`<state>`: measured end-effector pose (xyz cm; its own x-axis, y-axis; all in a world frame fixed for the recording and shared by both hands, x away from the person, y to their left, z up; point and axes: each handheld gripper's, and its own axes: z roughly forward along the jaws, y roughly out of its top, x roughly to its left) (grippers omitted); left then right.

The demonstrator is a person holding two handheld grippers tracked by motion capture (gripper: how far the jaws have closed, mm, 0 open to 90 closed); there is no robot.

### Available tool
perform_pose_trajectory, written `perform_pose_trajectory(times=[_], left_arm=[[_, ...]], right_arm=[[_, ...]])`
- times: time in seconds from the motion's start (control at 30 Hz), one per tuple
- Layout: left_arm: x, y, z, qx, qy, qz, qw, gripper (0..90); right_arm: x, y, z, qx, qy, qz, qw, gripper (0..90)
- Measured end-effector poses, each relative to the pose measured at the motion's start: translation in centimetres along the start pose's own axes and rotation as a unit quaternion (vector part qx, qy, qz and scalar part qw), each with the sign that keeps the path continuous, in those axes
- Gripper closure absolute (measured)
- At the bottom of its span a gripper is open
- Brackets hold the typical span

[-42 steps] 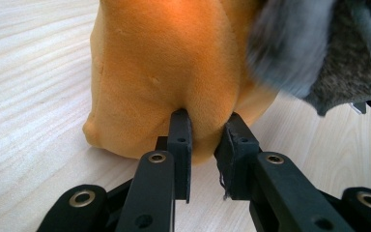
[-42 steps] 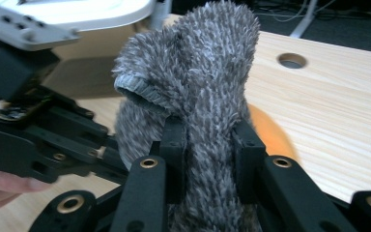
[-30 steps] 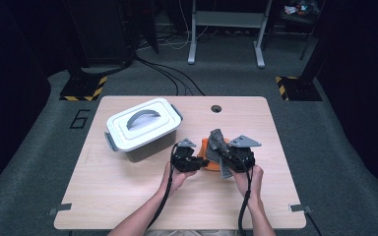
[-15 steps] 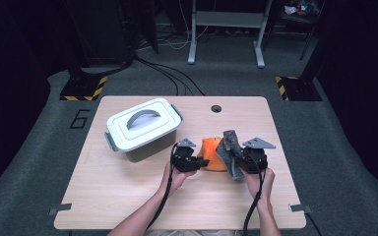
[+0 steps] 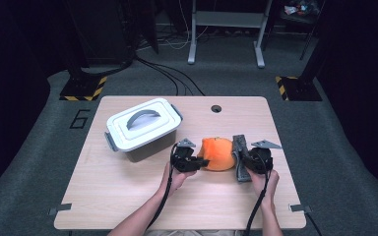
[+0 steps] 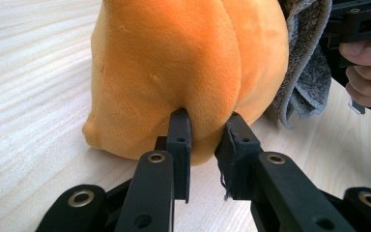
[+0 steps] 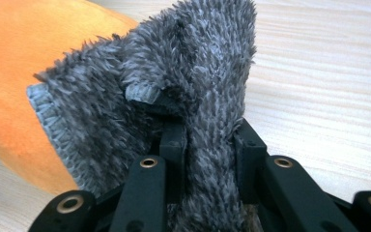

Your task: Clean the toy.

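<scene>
The wooden table [image 5: 128, 196] carries a white lidded box [image 5: 142, 129] at the far left. The orange plush toy [image 5: 218, 153] lies near the middle, right of the box. The grey cloth [image 5: 239, 158] touches its right side. The left gripper view shows the left gripper [image 6: 204, 140] pinching a fold of plush. The right gripper view shows the right gripper [image 7: 207, 137] clamped on the cloth.

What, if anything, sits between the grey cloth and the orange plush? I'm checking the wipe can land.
Nothing visible does. The grey cloth, pinched in the right gripper, lies right against the orange plush, which the left gripper pinches from the other side.
</scene>
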<state>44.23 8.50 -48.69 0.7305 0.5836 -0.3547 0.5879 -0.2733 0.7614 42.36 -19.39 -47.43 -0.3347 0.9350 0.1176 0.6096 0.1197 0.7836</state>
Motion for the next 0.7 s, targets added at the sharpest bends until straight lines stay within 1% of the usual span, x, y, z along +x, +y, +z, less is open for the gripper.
perform_pose_trajectory(times=[0.07, 0.1, 0.2, 0.23, 0.3, 0.33, 0.37, 0.4, 0.43, 0.47, 0.53, 0.57, 0.63, 0.67, 0.7], left_arm=[[-0.08, -0.02, -0.05, 0.000, 0.003, 0.007, 1.0000, 72.9], [-0.13, -0.06, -0.07, -0.004, 0.003, 0.011, 0.9999, 70.8], [-0.15, -0.20, -0.20, -0.006, -0.003, 0.015, 0.9999, 60.7], [-0.09, -0.25, -0.26, -0.007, -0.002, 0.019, 0.9998, 58.3], [0.00, -0.32, -0.34, -0.008, -0.005, 0.019, 0.9998, 53.5], [-0.05, -0.38, -0.34, -0.008, -0.001, 0.020, 0.9998, 51.4], [-0.11, -0.42, -0.31, -0.006, 0.007, 0.030, 0.9995, 49.3], [-0.14, -0.50, -0.28, -0.005, 0.011, 0.040, 0.9991, 46.8], [-0.23, -0.59, -0.24, -0.002, 0.018, 0.046, 0.9988, 44.8], [-0.34, -0.69, -0.17, 0.000, 0.031, 0.055, 0.9980, 43.2], [-0.44, -0.85, -0.03, 0.007, 0.041, 0.067, 0.9969, 40.9], [-0.46, -0.89, 0.08, 0.010, 0.049, 0.074, 0.9960, 39.8], [-0.55, -0.94, 0.33, 0.012, 0.055, 0.080, 0.9952, 38.8], [-0.64, -0.94, 0.45, 0.013, 0.060, 0.085, 0.9945, 38.5], [-0.77, -0.92, 0.55, 0.016, 0.065, 0.094, 0.9933, 38.4]], right_arm=[[0.09, 0.04, -0.02, 0.000, -0.003, -0.002, 1.0000, 70.9], [0.09, 0.07, -0.01, 0.000, -0.005, -0.006, 1.0000, 70.9], [0.09, 0.12, 0.00, 0.001, -0.006, -0.005, 1.0000, 70.9], [0.11, 0.13, 0.00, 0.000, -0.006, -0.004, 1.0000, 70.9], [0.10, 0.13, 0.01, 0.000, -0.006, -0.005, 1.0000, 70.9], [0.12, 0.13, 0.01, 0.000, -0.005, -0.004, 1.0000, 70.9], [0.12, 0.15, 0.02, 0.000, -0.005, -0.004, 1.0000, 70.9], [0.11, 0.16, 0.01, 0.000, -0.006, -0.004, 1.0000, 70.9], [0.12, 0.17, 0.01, 0.001, -0.006, -0.004, 1.0000, 70.9], [0.14, 0.17, 0.01, 0.000, -0.005, -0.002, 1.0000, 70.9], [0.13, 0.17, 0.02, 0.001, -0.005, -0.001, 1.0000, 70.9], [0.13, 0.17, 0.02, 0.001, -0.005, -0.001, 1.0000, 70.9], [0.10, 0.18, 0.04, 0.001, -0.005, -0.001, 1.0000, 70.9], [0.10, 0.18, 0.04, 0.001, -0.005, -0.001, 1.0000, 70.9], [0.11, 0.18, 0.04, 0.001, -0.005, -0.001, 1.0000, 70.9]])
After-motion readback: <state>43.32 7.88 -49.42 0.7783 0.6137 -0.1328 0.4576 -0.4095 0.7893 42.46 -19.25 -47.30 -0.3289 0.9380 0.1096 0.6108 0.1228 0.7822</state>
